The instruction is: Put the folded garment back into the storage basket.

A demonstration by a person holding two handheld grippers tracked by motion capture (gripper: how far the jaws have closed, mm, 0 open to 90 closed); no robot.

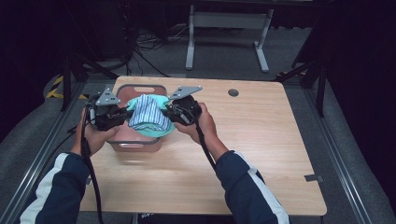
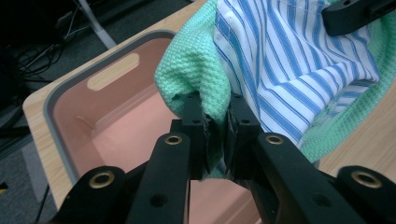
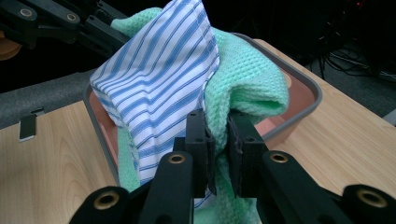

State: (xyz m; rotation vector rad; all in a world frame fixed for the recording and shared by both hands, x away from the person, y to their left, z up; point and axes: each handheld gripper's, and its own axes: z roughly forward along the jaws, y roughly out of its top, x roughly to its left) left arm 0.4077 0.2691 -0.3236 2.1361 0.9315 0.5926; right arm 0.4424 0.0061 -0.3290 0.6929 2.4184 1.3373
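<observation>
Fingers (image 2: 194, 122) of the left gripper (image 2: 217, 128) are clamped on a bunched fold of the mint-green waffle-knit cloth (image 2: 194, 70), pads pressed into the fabric from both sides. Right gripper (image 3: 218, 137) same story: its fingers (image 3: 197, 133) pinch the opposite edge of that green cloth, with the blue-and-white striped woven cloth (image 3: 159, 88) lying against the near finger; can't tell if the striped layer is also caught in the pinch.

High view: both hands come in from the near edge of the bench, left gripper (image 1: 122, 114) and right gripper (image 1: 169, 112) facing each other, cloth bundle strung between them. Green cloth (image 1: 156, 132) forms the outer layer, striped cloth (image 1: 147, 114) sits on top and drapes down the near side. Bundle is held up in the air, not resting on anything I can make out.

Directly under and behind the bundle: salmon-pink rectangular plastic bin with a grey rim (image 1: 135, 145), on the light wooden bench (image 1: 261, 149) toward its left side. In the left gripper view the bin (image 2: 116, 126) has bare pink floor on the side that shows, and a slot handle cut in its far wall. In the right gripper view the cloth hangs over the bin's near rim (image 3: 299, 114).

Further back on the bench: small round dark grommet (image 1: 233, 92). Beyond the bench: grey carpet floor (image 1: 224, 56) and a white metal frame stand (image 1: 229, 28).
</observation>
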